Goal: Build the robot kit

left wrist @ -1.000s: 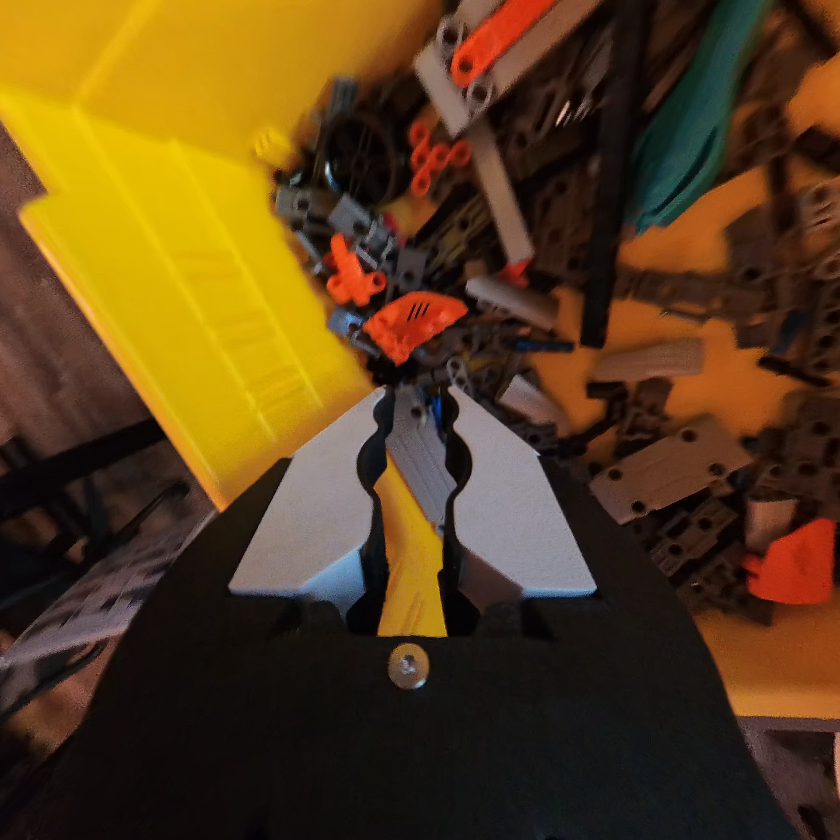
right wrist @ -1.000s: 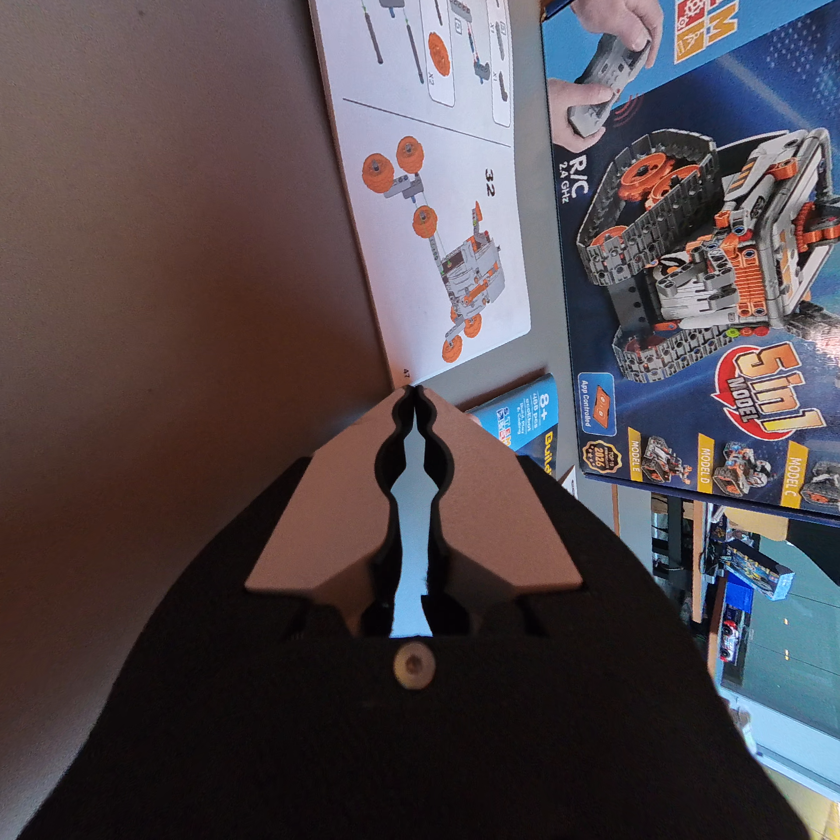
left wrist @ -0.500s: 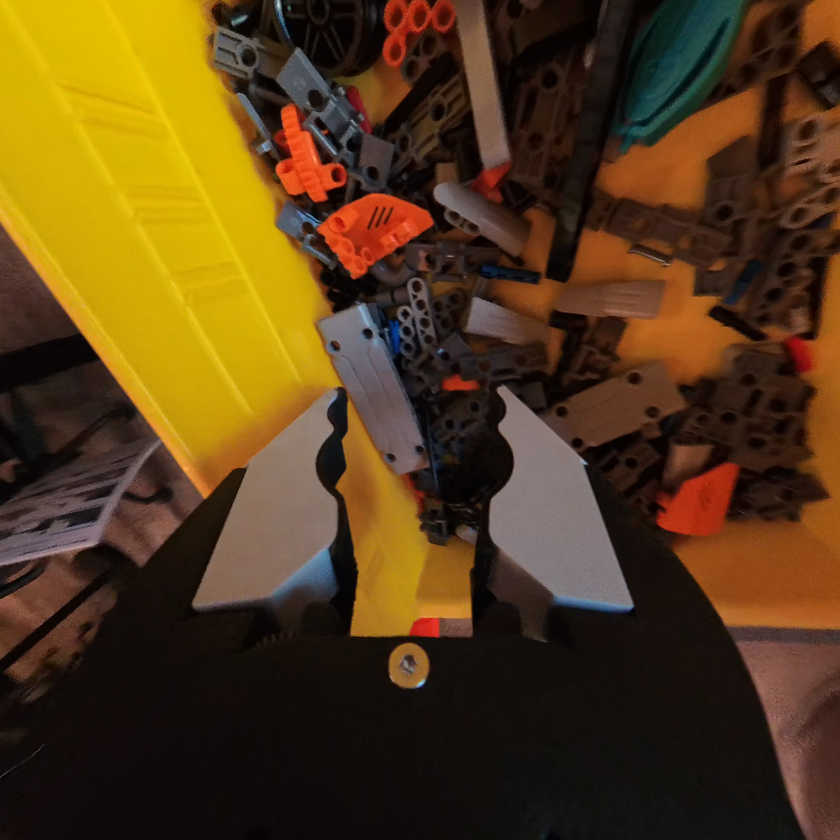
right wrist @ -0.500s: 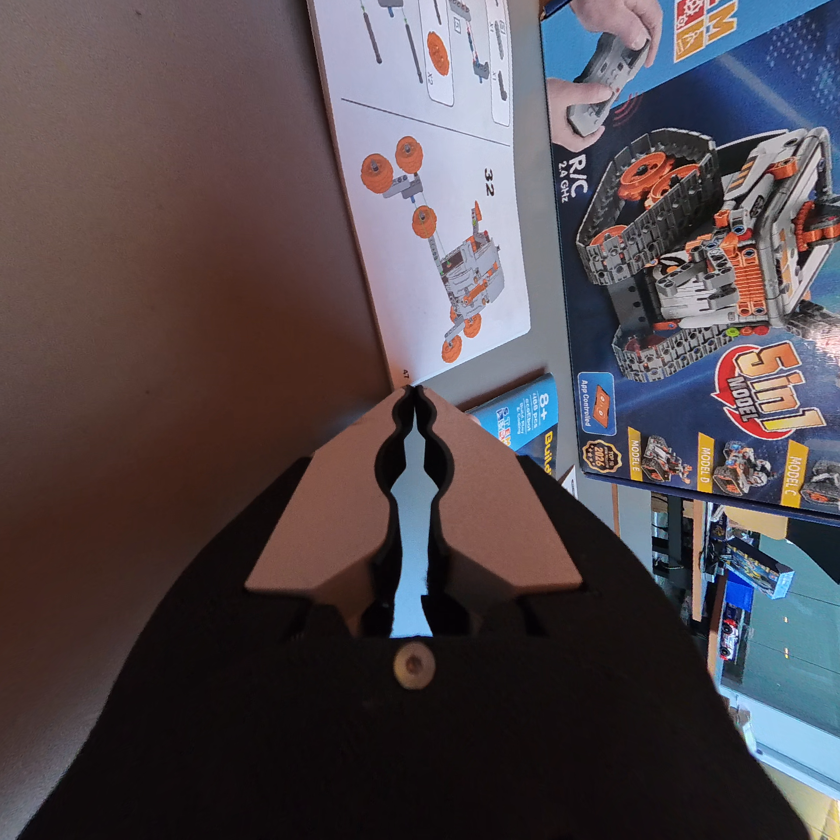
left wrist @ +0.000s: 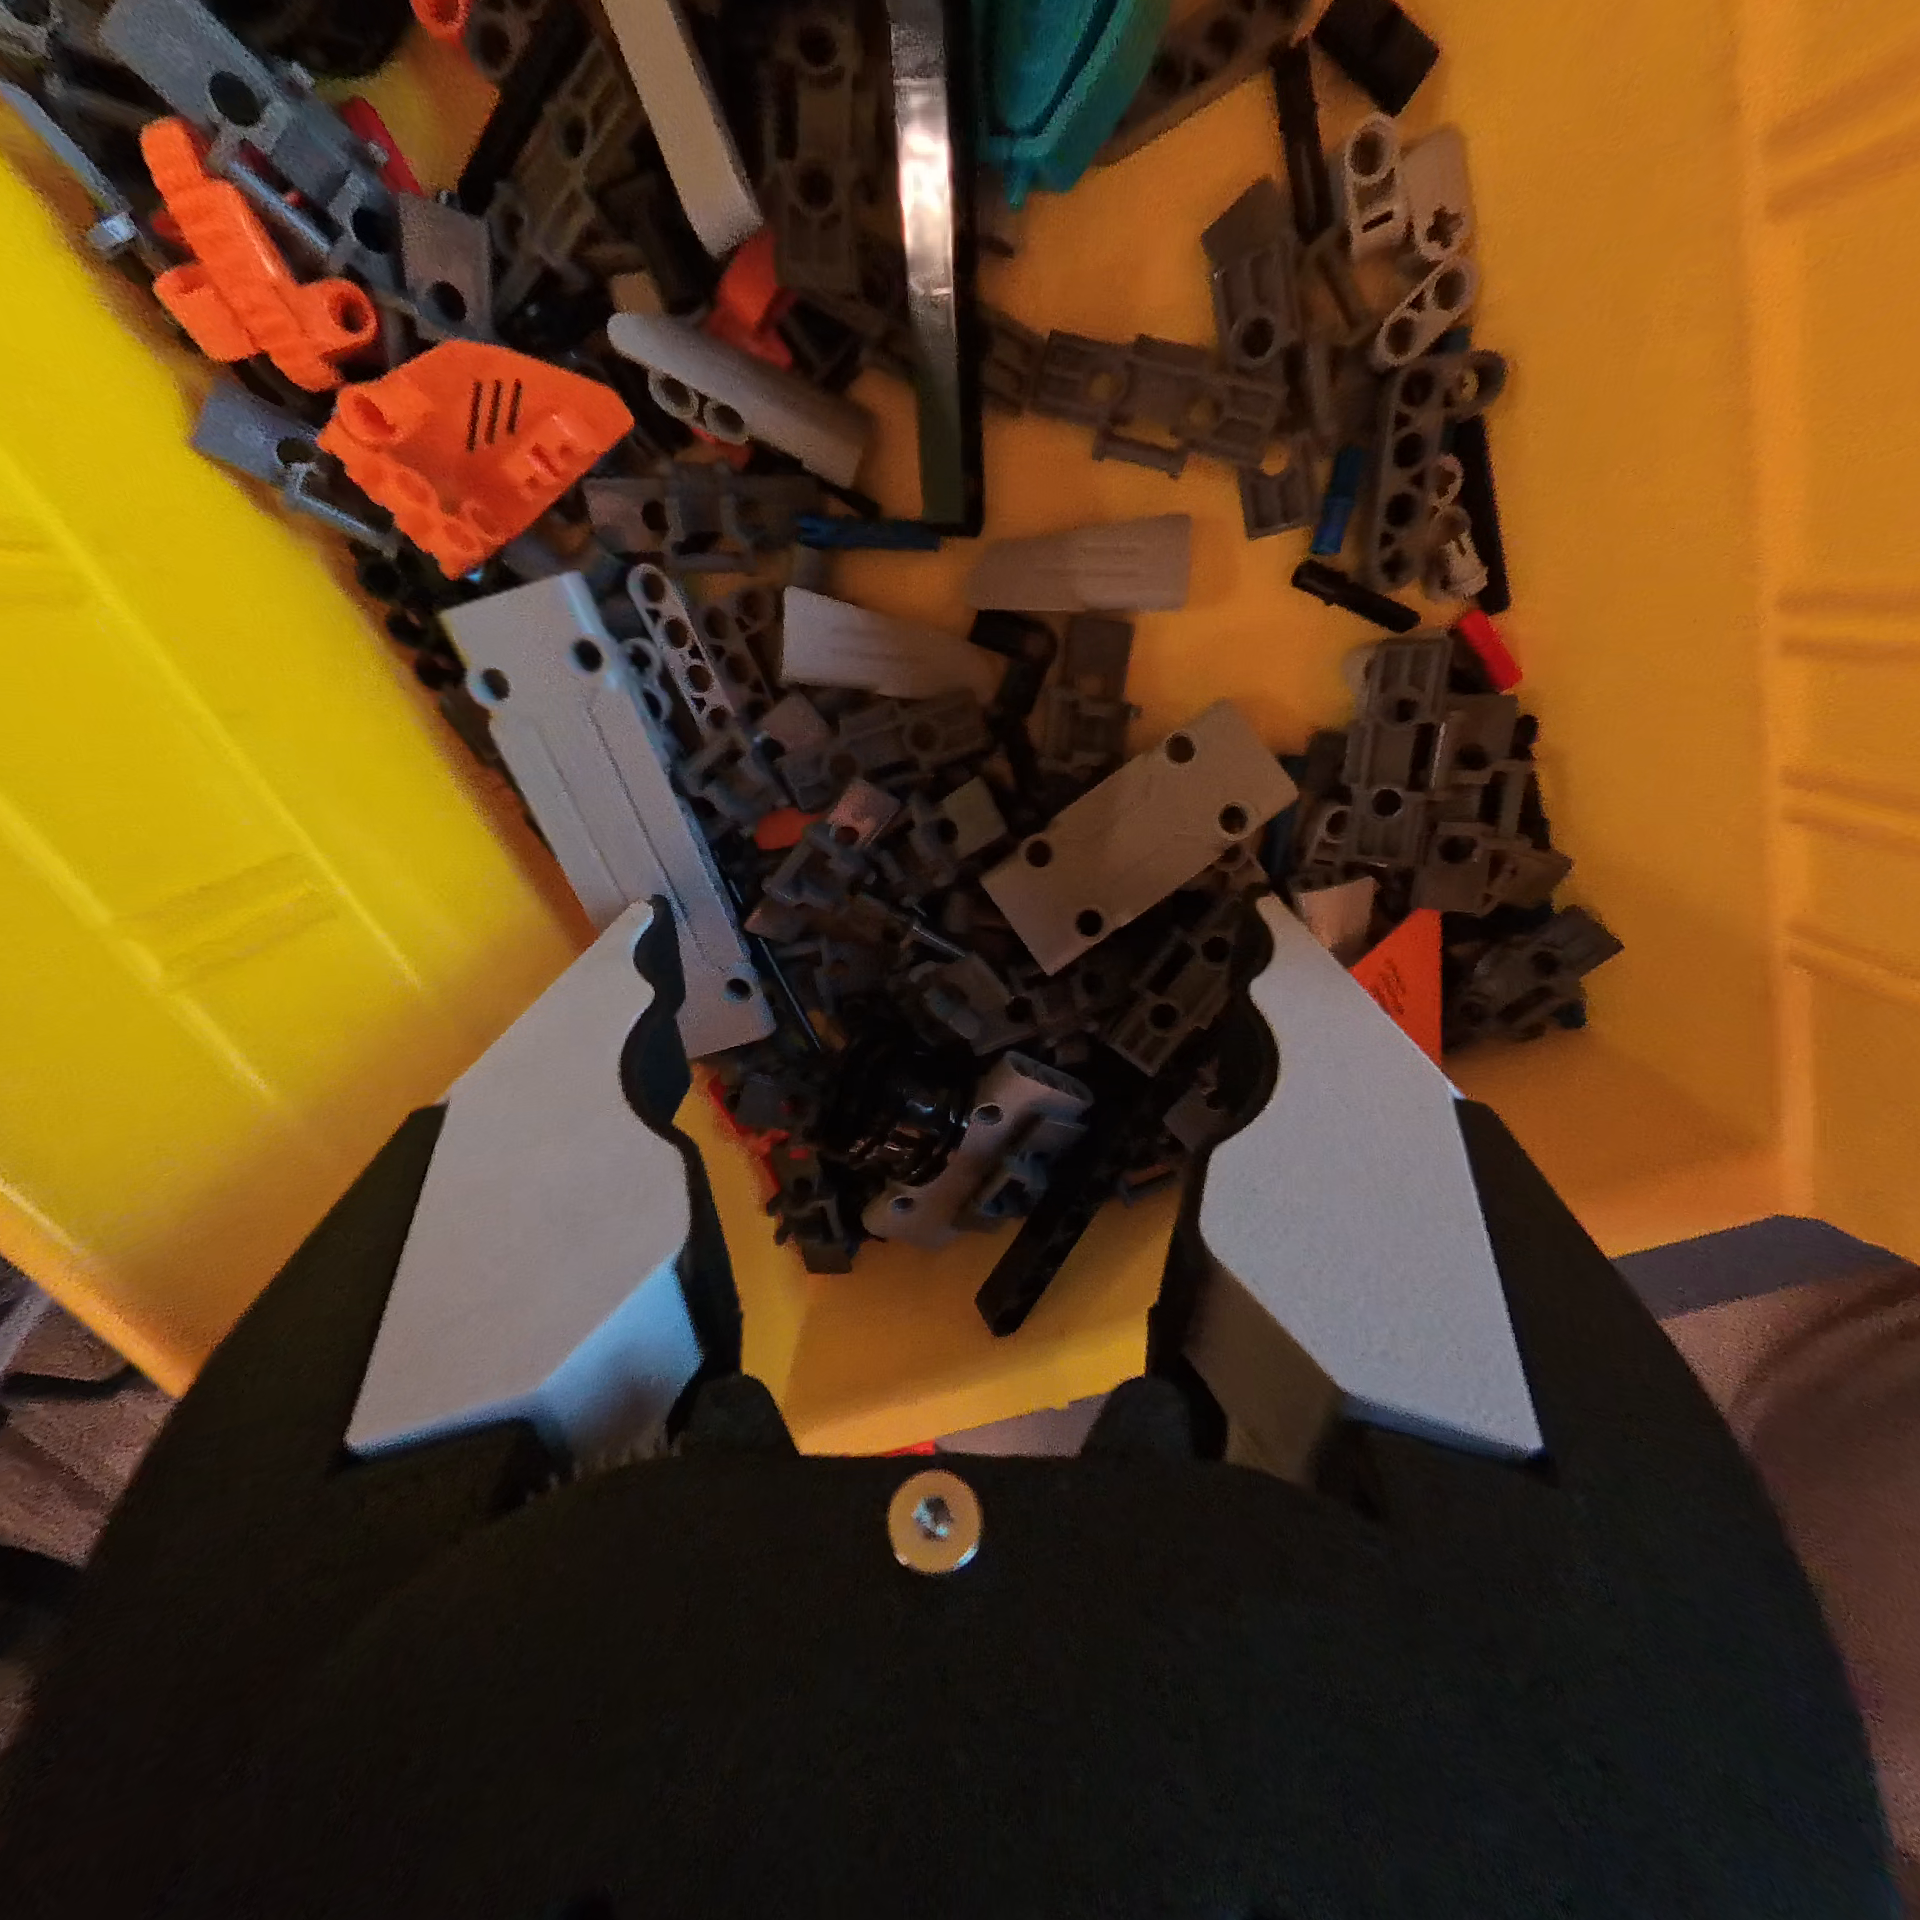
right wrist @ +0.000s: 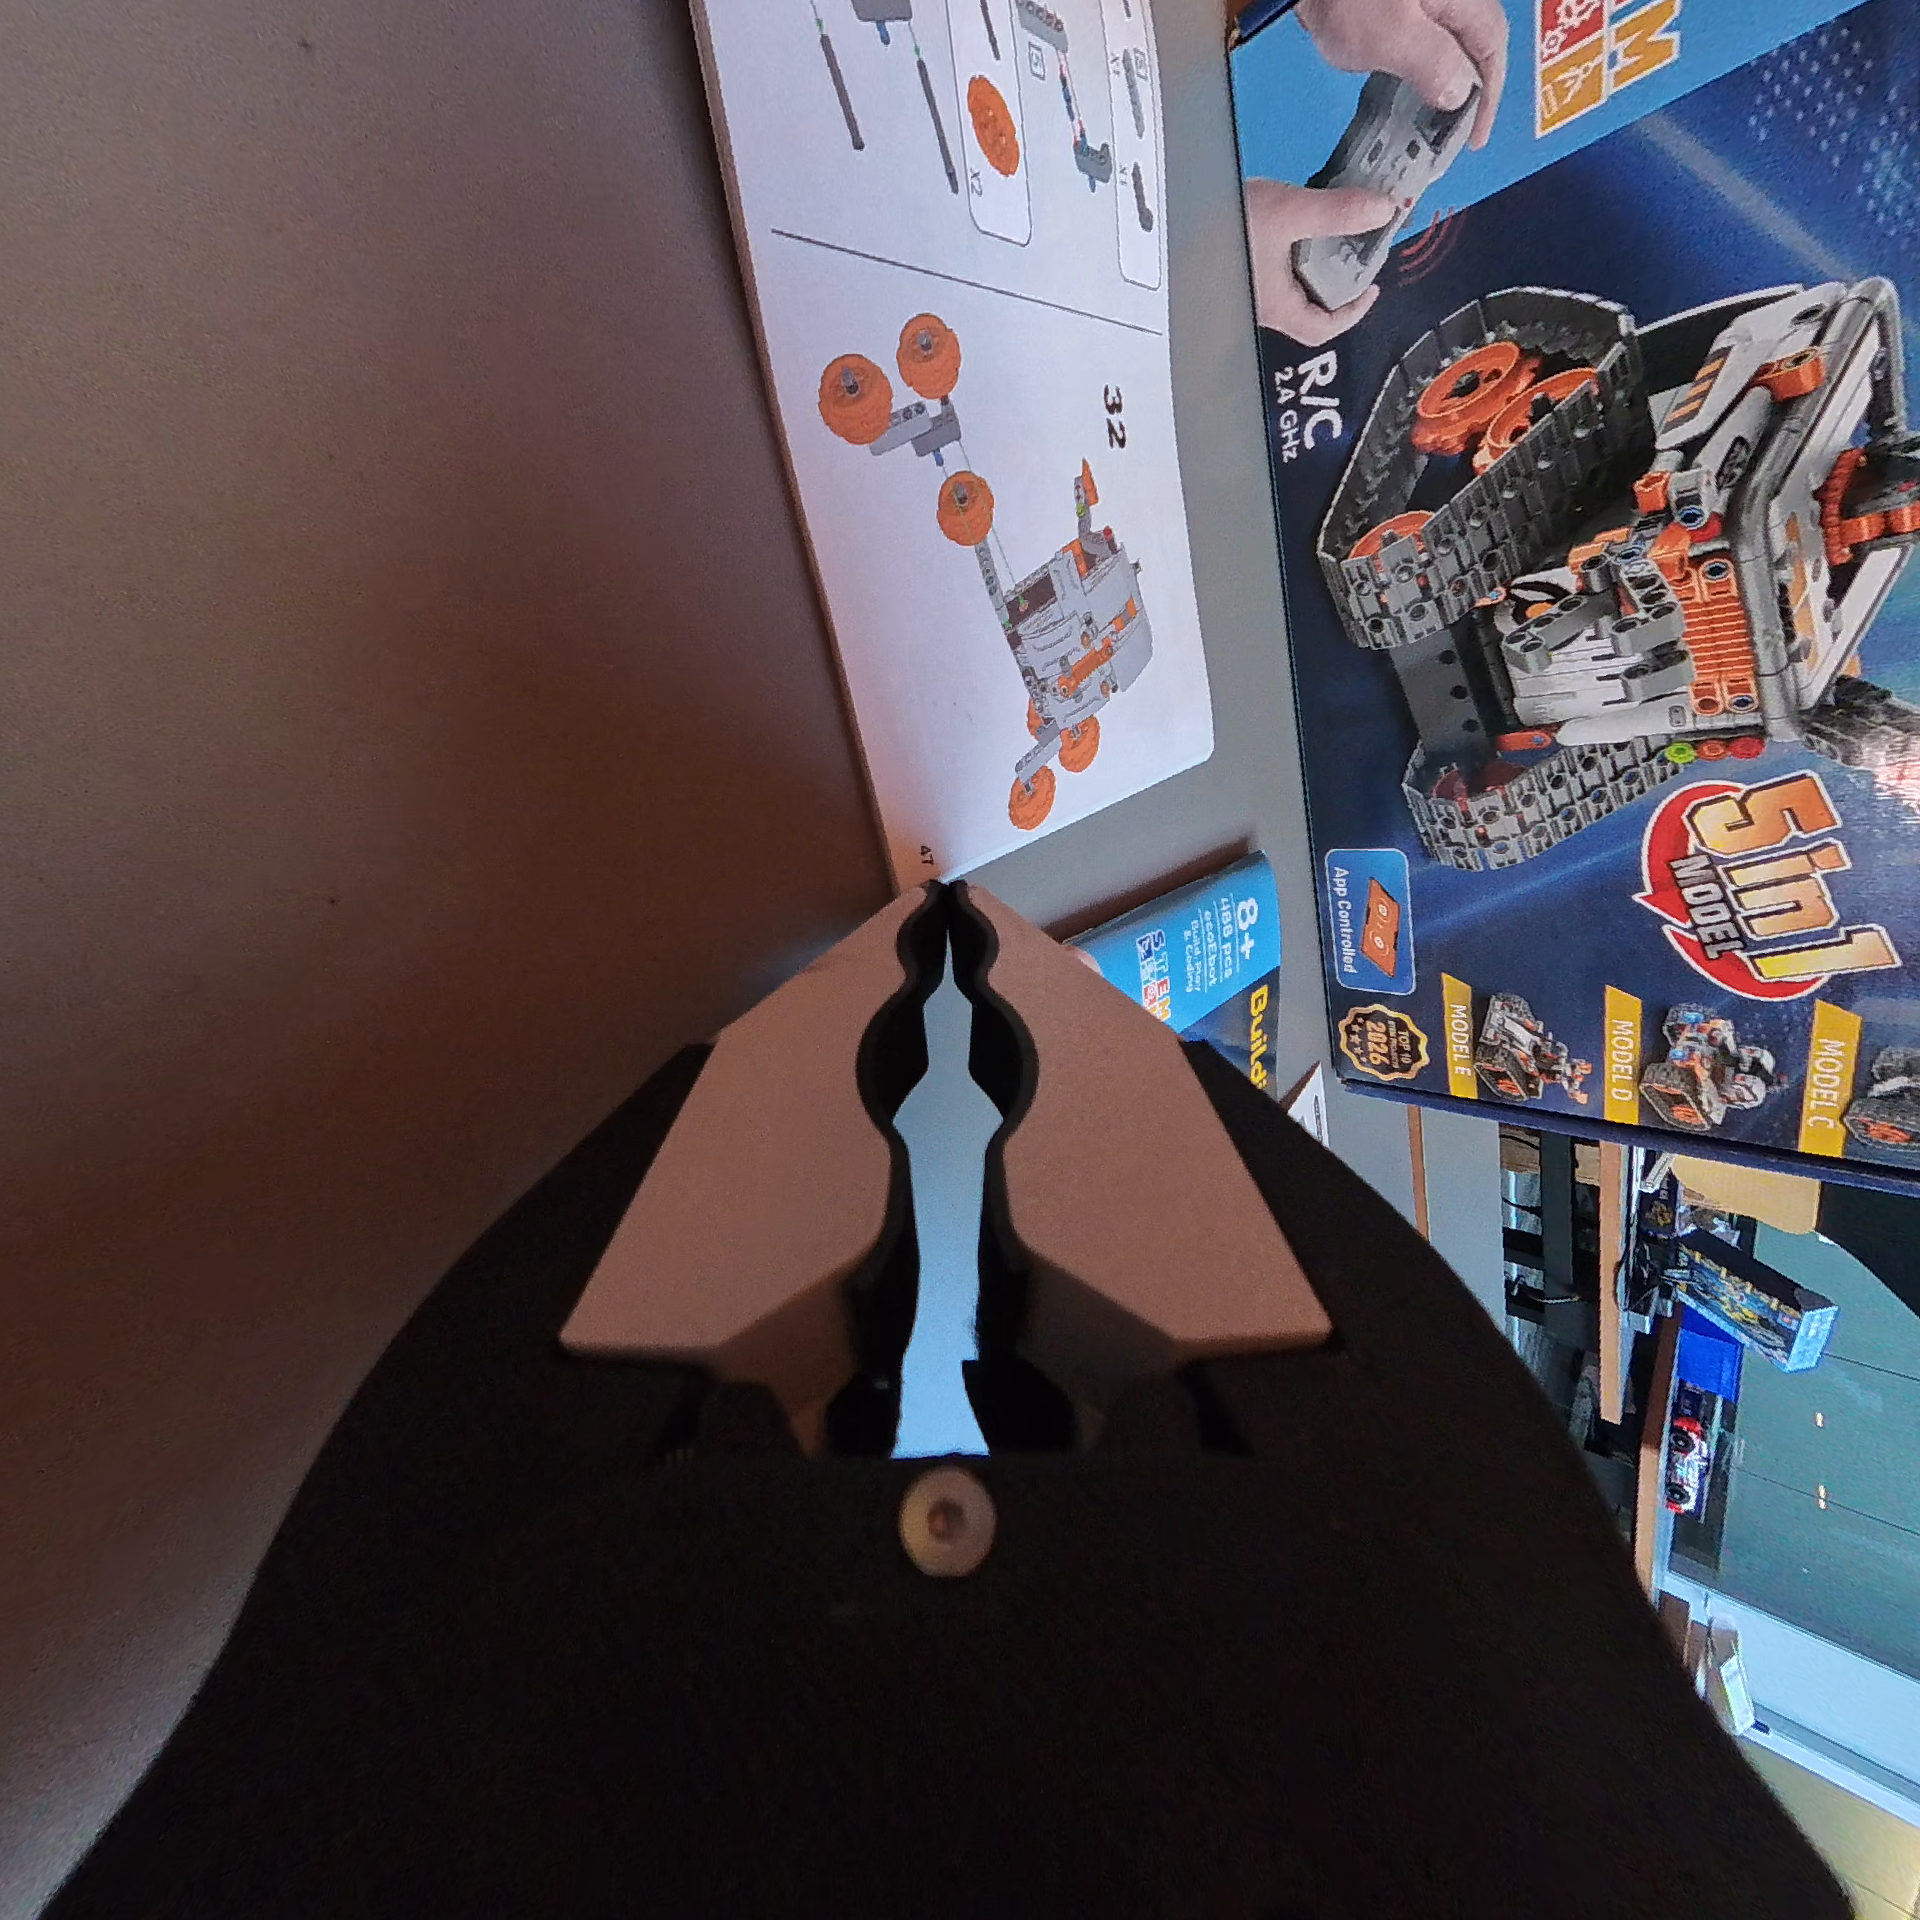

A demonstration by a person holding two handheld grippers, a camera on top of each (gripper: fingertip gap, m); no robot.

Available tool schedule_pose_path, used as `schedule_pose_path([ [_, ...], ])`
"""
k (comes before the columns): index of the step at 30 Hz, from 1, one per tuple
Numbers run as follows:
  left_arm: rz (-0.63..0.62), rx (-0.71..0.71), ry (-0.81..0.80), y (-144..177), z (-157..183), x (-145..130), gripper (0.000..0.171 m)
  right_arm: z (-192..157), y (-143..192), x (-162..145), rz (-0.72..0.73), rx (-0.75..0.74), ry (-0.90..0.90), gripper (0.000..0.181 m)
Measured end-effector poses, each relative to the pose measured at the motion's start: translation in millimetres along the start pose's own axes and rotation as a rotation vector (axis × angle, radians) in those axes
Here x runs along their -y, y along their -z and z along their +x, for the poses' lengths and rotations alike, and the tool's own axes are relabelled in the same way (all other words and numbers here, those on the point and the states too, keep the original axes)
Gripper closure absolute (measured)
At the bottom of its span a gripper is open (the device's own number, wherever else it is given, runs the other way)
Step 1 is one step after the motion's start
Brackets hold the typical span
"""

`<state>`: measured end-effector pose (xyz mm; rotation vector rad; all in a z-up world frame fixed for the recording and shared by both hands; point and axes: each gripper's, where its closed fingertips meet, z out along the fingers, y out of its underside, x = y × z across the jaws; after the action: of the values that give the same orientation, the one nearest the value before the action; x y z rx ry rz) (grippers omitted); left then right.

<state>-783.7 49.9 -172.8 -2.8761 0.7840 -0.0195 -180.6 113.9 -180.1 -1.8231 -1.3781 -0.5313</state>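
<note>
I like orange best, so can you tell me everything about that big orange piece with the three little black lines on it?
The orange piece is a curved, fan-shaped plastic panel, smooth and bright, with three short black slits near its middle. One end has a round tube, and a row of peg holes runs along its lower edge. It lies flat on top of the pile of grey and black building pieces, close to the bin's yellow wall. A grey beam pokes out beneath it. Nothing grips it.

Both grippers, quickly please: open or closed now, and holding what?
Left gripper: open, empty, over loose building pieces in the yellow bin.
Right gripper: closed, holding nothing.
</note>
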Motion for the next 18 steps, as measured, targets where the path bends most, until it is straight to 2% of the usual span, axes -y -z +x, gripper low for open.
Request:
schedule_pose_path([
  [5,0.065,0.086,-0.011,-1.2,-6.8,-2.4,0.081,0.0,0.0,0.1,0.005,0.003,-0.008,0.181],
  [11,0.175,0.039,-0.011,8.4,-1.2,8.5,0.112,0.1,0.0,0.0,0.008,0.004,-0.014,0.181],
  [13,0.130,0.028,-0.013,2.8,-1.3,2.1,0.104,0.0,0.1,0.0,0.009,0.004,-0.016,0.181],
  [14,0.118,0.034,-0.026,0.1,-1.5,1.1,0.091,0.0,0.1,-0.1,0.010,0.004,-0.017,0.181],
  [16,0.111,0.037,-0.048,-5.5,-0.1,2.4,0.095,-0.1,0.3,0.0,0.009,0.004,-0.016,0.181],
  [18,0.091,0.045,-0.059,-13.1,-1.4,4.3,0.089,-0.1,0.3,0.1,0.009,0.006,-0.017,0.181],
])
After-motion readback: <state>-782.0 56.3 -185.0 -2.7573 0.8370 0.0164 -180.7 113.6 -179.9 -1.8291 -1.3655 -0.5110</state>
